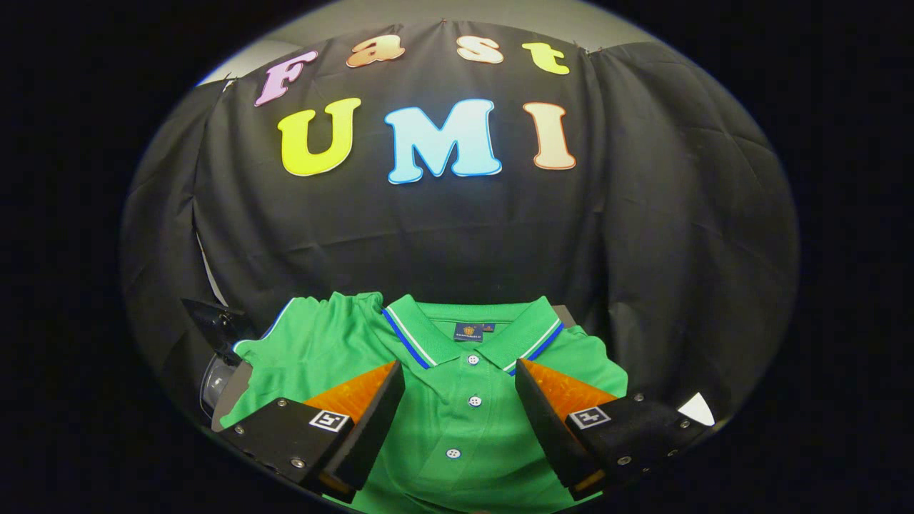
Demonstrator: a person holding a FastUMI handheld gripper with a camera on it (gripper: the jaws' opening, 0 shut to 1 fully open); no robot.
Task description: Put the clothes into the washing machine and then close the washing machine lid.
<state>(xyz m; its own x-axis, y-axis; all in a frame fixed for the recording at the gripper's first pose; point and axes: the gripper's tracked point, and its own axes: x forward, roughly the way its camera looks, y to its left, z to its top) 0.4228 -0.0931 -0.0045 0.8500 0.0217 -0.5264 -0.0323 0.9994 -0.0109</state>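
- One green polo shirt (pixel 457 428) is lying spread out, front up, directly below and ahead of the tool (pixel 460 375).
- The shirt is showing one collar (pixel 471 339) with blue and white striping along its edges, folded open toward the booth's black cloth wall (pixel 428 235).
- Three white buttons are running down the placket: the top button (pixel 473 360), the middle button (pixel 475 402), and the lowest button (pixel 453 453), all lying in the gap between the two fingers.
- One dark label (pixel 468 330) is sitting inside the neck, just beyond the top button.
- One sleeve (pixel 307 335), rumpled and trimmed with a blue and white edge, is lying out beyond the left finger (pixel 357 407).
- The tool is standing wide open, its two fingers well apart and gripping nothing; the right finger (pixel 564 400) is hanging over the shirt's shoulder, the left one over the chest on the other side.
- Whether the fingers are touching the cloth cannot be told.
- Each finger is carrying one square marker tag on its outer block.
- The tool is pointing forward and tilting down over the shirt, level across, with the collar lying just ahead of the fingertips.
- One dark rounded object (pixel 218 357) is sitting just beside the sleeve, partly hidden, and its nature cannot be told.
- A grey surface (pixel 232 392) is peeking out under the shirt near that object.
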